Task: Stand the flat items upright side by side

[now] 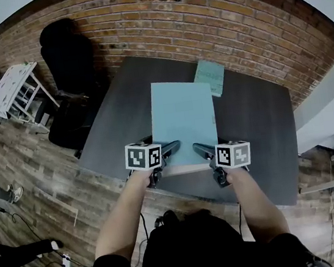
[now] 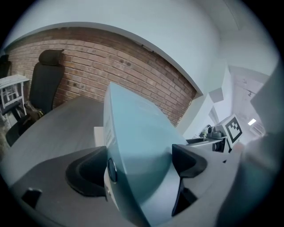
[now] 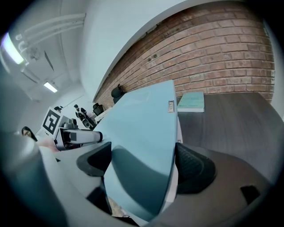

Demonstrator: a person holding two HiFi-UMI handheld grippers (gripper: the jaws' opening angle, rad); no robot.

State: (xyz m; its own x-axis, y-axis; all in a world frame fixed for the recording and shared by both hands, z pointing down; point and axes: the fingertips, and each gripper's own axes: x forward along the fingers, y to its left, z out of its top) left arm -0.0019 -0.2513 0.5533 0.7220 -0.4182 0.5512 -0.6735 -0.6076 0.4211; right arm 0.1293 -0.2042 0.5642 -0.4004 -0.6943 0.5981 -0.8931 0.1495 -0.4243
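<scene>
A large light-blue book (image 1: 183,118) is held over the dark grey table (image 1: 258,123) by its near edge, where cream pages show. My left gripper (image 1: 168,149) grips its near left corner and my right gripper (image 1: 203,149) its near right corner. In the left gripper view the book (image 2: 137,146) fills the gap between the jaws of my left gripper (image 2: 142,166), with both pads against it. The right gripper view shows the same book (image 3: 142,146) wedged in my right gripper (image 3: 146,166). A smaller teal book (image 1: 210,77) lies flat at the table's far side, also visible as the teal book (image 3: 191,101).
A black office chair (image 1: 71,69) stands off the table's left far corner, beside a small white side table (image 1: 16,89). A brick wall (image 1: 231,22) runs behind the table. Cables and a person's feet are on the wooden floor at the left.
</scene>
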